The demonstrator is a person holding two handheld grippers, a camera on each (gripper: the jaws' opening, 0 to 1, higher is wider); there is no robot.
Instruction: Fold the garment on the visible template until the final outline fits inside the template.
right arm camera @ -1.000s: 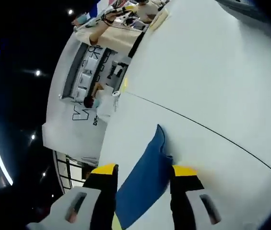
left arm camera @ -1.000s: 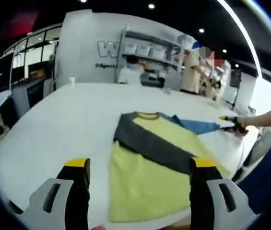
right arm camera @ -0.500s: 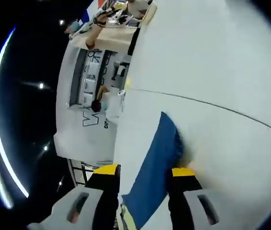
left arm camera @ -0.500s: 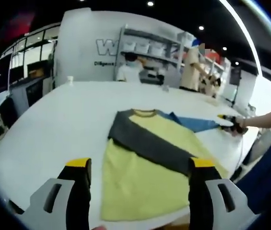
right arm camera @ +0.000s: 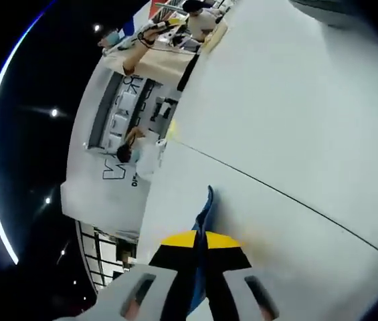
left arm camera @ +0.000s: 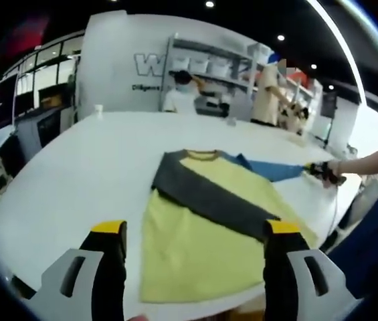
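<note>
A yellow garment lies flat on the white table, its grey sleeve folded slantwise across the chest. Its blue sleeve stretches out to the right. My left gripper hovers open above the near hem, jaws wide apart with nothing between them. My right gripper, held by a hand, sits at the blue sleeve's tip. In the right gripper view, my right gripper is shut on the blue sleeve, whose cuff sticks out past the yellow tips.
A thin dark line runs across the white table beyond the sleeve. Two people stand at shelves behind the table. A small white cup stands at the far edge. The table's near edge is close under the hem.
My right gripper's jaws have gone from apart around the blue sleeve to shut on it. The left gripper stays open, and its view has hardly shifted.
</note>
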